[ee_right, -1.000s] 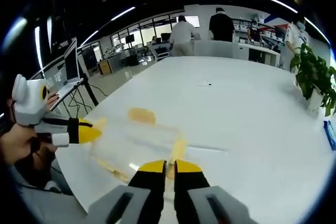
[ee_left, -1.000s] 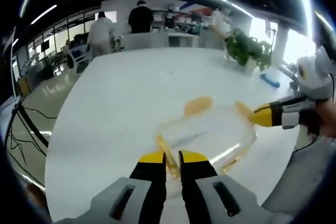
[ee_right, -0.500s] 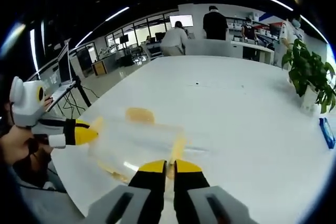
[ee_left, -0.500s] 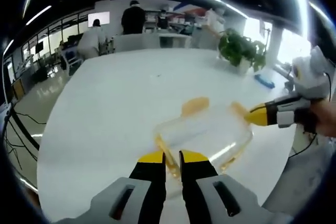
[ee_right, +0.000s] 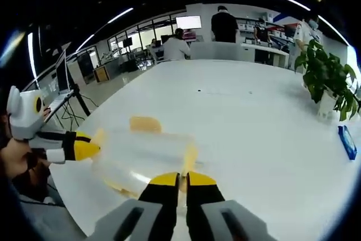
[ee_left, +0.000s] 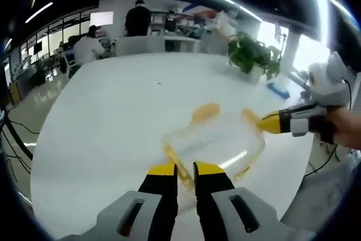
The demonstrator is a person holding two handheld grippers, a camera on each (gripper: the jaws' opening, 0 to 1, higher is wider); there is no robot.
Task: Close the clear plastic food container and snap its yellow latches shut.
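Observation:
The clear plastic container (ee_left: 217,139) lies on the white table (ee_left: 113,111) with its lid on. Yellow latches (ee_left: 204,113) stick out from its sides. My left gripper (ee_left: 185,169) is shut on the yellow latch at the container's near end. From the right, my right gripper (ee_left: 269,123) meets the latch on the opposite end. In the right gripper view the container (ee_right: 141,153) lies just ahead of my right gripper (ee_right: 183,180), shut on a yellow latch (ee_right: 190,159). The left gripper (ee_right: 84,148) holds the far end there.
A potted plant (ee_left: 251,55) and a small blue object (ee_left: 277,90) stand near the table's far right edge. People stand by desks (ee_left: 135,18) behind the table. A laptop (ee_right: 59,80) sits off to the left. The table's rounded edge is close by.
The background has slid sideways in both views, so the cameras have moved. Both grippers keep the same hold at the container's two ends.

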